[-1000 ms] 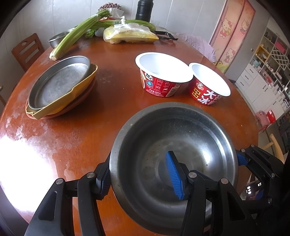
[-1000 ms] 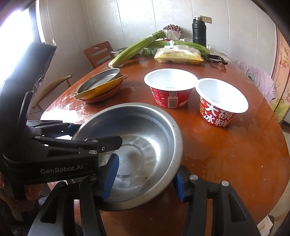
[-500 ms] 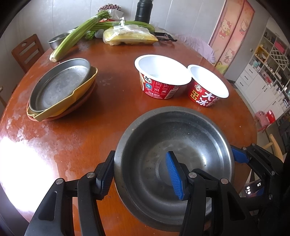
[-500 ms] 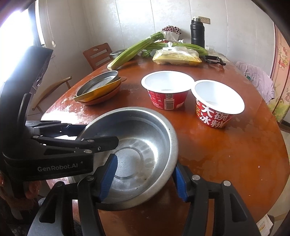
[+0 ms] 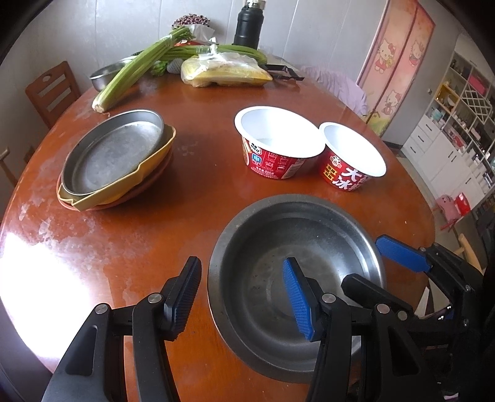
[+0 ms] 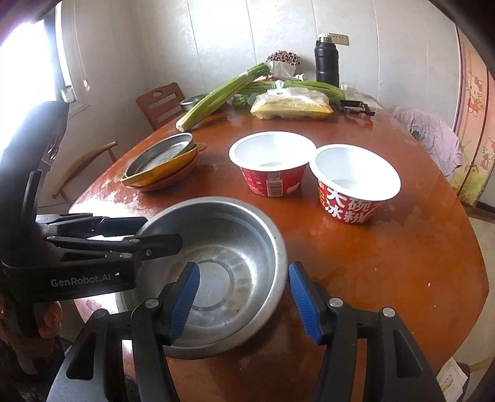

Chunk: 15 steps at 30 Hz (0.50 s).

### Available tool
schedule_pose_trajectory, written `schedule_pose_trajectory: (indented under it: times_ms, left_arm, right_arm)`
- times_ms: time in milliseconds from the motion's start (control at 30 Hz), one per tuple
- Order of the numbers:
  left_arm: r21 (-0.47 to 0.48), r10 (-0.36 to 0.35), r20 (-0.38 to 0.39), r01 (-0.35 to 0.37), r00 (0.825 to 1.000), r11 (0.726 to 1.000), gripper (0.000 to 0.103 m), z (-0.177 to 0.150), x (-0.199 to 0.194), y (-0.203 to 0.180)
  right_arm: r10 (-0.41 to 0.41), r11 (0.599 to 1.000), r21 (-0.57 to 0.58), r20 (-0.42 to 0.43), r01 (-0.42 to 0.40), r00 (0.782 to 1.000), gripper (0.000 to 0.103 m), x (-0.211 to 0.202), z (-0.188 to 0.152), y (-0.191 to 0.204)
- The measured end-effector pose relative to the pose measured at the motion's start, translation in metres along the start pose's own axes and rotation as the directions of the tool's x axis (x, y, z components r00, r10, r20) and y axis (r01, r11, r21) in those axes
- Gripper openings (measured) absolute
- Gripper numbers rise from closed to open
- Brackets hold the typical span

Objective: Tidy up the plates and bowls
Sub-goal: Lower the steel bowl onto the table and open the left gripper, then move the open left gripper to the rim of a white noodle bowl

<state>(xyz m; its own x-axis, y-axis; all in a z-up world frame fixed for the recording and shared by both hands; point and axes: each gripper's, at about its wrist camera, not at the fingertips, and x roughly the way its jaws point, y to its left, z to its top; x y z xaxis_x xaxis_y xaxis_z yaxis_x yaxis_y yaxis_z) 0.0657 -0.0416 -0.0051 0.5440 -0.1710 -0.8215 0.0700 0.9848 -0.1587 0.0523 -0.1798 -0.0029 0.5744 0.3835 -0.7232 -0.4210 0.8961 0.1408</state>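
So the round stainless steel bowl (image 5: 278, 235) sits at the near edge of the round reddish-brown wooden tabletop (image 5: 185, 210), flat on the wood, nothing in it.

Both grippers are on it, one from each side. The left gripper (image 5: 241, 278) is about half open and straddles the bowl's left rim: one pad is inside the bowl, the other is outside over the wood, with a visible gap to the metal. It isn't pinching anything.

The right gripper (image 6: 243, 272) does the same on the opposite rim, with one blue pad inside and one just outside. The jaws are fairly narrow but loose, and I don't see either pad pressing on the rim.

Toward the left edge is a stack: a round metal pan (image 5: 114, 154) on a yellow dish (image 5: 102, 198), on a brownish plate.

Past the steel bowl, around the middle, two empty red-and-white paper noodle bowls (image 5: 278, 136) (image 5: 352, 151) stand side by side.

Along the far edge lie green celery stalks (image 5: 136, 71), a clear bag of yellow noodles (image 5: 225, 72) and a black flask (image 5: 249, 27).
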Motion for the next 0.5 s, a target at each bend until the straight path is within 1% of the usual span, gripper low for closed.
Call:
schedule_pose_trajectory:
  times_ms: [233,500]
  left_arm:
    - [0.006,0.000,0.016,0.000,1.000,1.000,0.057,0.004,-0.007,-0.003]
    - [0.030,-0.022,0.031,0.021,0.999,0.999,0.057,0.013,-0.017,-0.020]
  right_arm:
    - [-0.004,1.000,0.010,0.027,0.003,1.000,0.059,-0.010,0.004,-0.005]
    - [-0.029,0.999,0.045,0.060,0.026,0.998,0.059,-0.021,0.008,-0.023]
